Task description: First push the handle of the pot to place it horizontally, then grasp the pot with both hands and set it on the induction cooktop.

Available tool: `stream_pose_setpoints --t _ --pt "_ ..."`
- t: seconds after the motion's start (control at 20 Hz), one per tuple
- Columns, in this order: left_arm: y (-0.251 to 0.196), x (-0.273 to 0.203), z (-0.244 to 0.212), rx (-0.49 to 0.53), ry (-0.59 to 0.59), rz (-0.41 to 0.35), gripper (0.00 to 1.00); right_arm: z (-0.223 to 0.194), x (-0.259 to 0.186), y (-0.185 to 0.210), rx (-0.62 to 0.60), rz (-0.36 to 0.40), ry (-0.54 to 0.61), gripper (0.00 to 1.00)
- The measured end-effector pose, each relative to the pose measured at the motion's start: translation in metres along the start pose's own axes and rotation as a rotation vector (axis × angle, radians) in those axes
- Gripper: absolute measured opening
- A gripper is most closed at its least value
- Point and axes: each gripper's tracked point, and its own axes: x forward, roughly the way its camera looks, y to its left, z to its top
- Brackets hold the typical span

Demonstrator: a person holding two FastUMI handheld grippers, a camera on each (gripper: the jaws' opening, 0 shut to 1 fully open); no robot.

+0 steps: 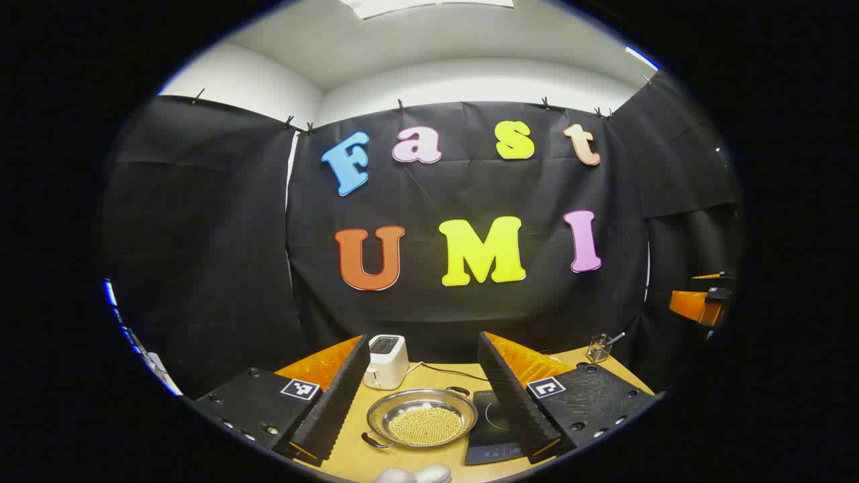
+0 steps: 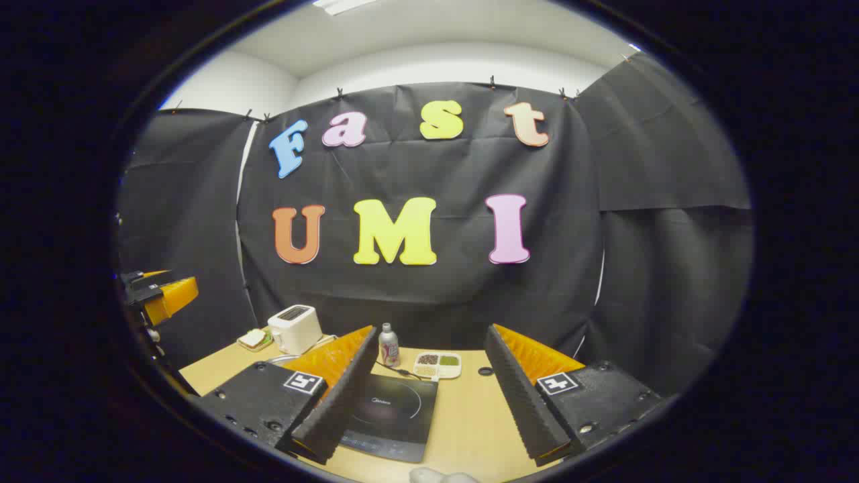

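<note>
From my left hand-held gripper (image 1: 423,402), fingers spread wide and holding nothing, I look down on the pot (image 1: 421,419): a shallow, round metal pan with a thin rim, its bottom covered by a layer of small yellowish beads. It sits on the desk (image 1: 352,456) toward the near edge, just left of the induction cooktop (image 1: 493,429) and in front of the toaster (image 1: 386,361). One small dark loop handle (image 1: 459,390) shows at the far right of the rim and another at the near left, so they lie on a diagonal. I judge the metal stiff and smooth, likely slippery, and the loose beads will shift if I tilt it; the handles look like the safest holds. My right hand-held gripper (image 2: 429,396) is also wide and empty, above the cooktop.
</note>
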Motion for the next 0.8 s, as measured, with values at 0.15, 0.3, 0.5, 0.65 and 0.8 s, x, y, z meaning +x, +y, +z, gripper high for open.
stream_pose_setpoints --t 0.15,0.3,0.5,0.65,0.8 --pt "-0.005 0.001 -0.005 0.011 0.011 0.005 0.96 -0.002 0.003 -0.002 -0.004 0.017 0.000 1.00" --pt "-0.008 0.004 -0.005 0.010 0.010 0.013 0.96 0.000 0.008 -0.005 -0.009 0.038 -0.001 1.00" --pt "-0.010 0.007 -0.007 0.023 0.011 0.024 0.96 0.001 0.014 -0.008 -0.015 0.063 0.002 1.00" --pt "-0.008 0.010 -0.007 0.031 0.011 0.022 0.96 0.001 0.019 -0.007 -0.012 0.062 -0.003 1.00" --pt "-0.005 0.016 -0.013 0.030 0.022 0.009 0.96 0.001 0.021 -0.001 -0.007 0.054 0.001 1.00"
